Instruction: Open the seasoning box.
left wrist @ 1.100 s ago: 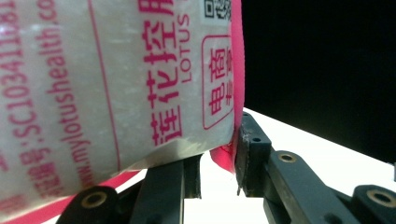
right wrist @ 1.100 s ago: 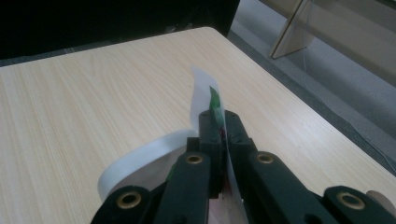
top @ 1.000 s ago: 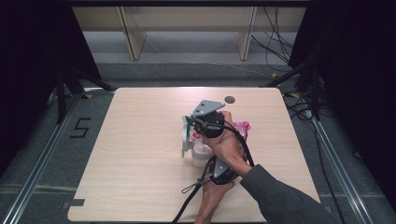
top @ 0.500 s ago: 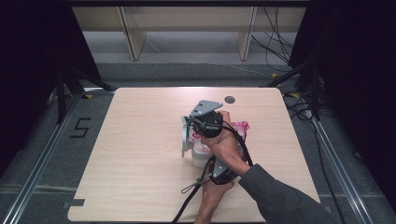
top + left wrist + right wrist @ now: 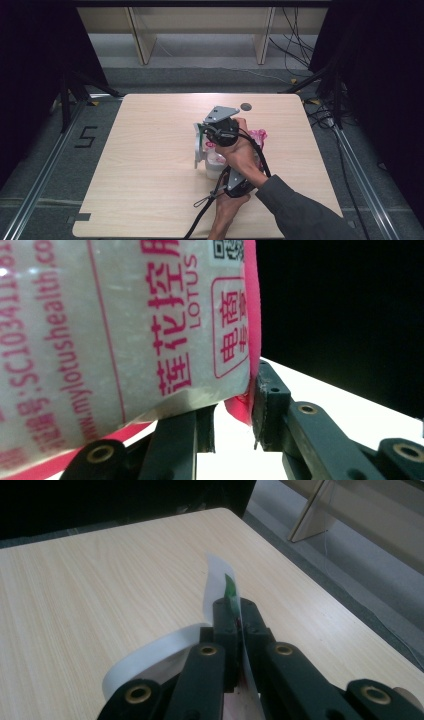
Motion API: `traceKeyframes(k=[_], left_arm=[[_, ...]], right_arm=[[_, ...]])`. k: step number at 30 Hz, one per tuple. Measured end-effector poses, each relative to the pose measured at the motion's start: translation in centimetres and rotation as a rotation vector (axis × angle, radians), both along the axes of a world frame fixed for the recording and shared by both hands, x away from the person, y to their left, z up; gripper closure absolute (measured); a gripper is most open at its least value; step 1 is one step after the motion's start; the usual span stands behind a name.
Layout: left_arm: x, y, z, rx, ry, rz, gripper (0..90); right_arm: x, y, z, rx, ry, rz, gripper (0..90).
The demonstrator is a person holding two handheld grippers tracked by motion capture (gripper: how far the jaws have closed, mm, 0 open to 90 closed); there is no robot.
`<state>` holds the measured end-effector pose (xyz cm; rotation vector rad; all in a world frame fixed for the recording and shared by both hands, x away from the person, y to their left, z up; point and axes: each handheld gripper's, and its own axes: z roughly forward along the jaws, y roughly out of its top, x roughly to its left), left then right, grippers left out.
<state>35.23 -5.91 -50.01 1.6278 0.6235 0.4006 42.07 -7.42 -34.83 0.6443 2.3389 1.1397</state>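
Two tools meet over the middle of the pale wood-grain worktop (image 5: 150, 165). The left tool (image 5: 232, 422) pinches the pink sealed edge of a glossy plastic bag (image 5: 125, 330) printed with pink lettering. The right tool (image 5: 235, 617) is clamped on a thin white flap (image 5: 216, 577) with a green mark.

You have the bag (image 5: 216, 160) standing on the table (image 5: 140, 170) a little right of its middle. Your right gripper (image 5: 200, 145) sits over the bag's far left top, your left gripper (image 5: 234, 181) just near-right of the bag.
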Motion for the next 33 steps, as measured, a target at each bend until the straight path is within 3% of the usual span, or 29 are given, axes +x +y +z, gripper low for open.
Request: traceKeyframes(k=[7,10,13,16,26,27,28,33], left_arm=[[0.07,0.05,0.10,0.001,-0.011,-0.005,73.6],[0.05,0.21,0.17,0.008,-0.016,-0.008,73.6],[0.07,0.14,0.12,0.005,-0.014,-0.005,73.6],[0.08,0.21,0.16,0.008,-0.012,-0.009,73.7],[0.05,0.18,0.17,0.009,-0.016,-0.008,73.7],[-0.07,0.15,0.15,0.002,-0.002,0.006,73.7],[0.06,0.16,0.14,0.008,-0.016,-0.008,73.7],[0.00,0.13,0.19,0.003,-0.015,-0.007,73.7]], right_arm=[[0.08,0.12,-0.21,-0.015,-0.010,0.001,89.3],[-0.01,0.20,-0.10,0.006,-0.006,-0.015,89.3],[0.10,0.20,-0.22,-0.011,-0.009,-0.001,89.4],[0.17,0.13,-0.06,0.008,-0.011,-0.009,89.4],[0.02,0.16,-0.14,-0.001,-0.006,-0.014,89.3],[0.11,0.09,-0.10,0.010,-0.008,-0.011,89.3],[0.11,0.04,-0.11,0.014,-0.002,-0.015,89.3],[0.06,0.15,-0.13,0.009,-0.008,-0.009,89.3]])
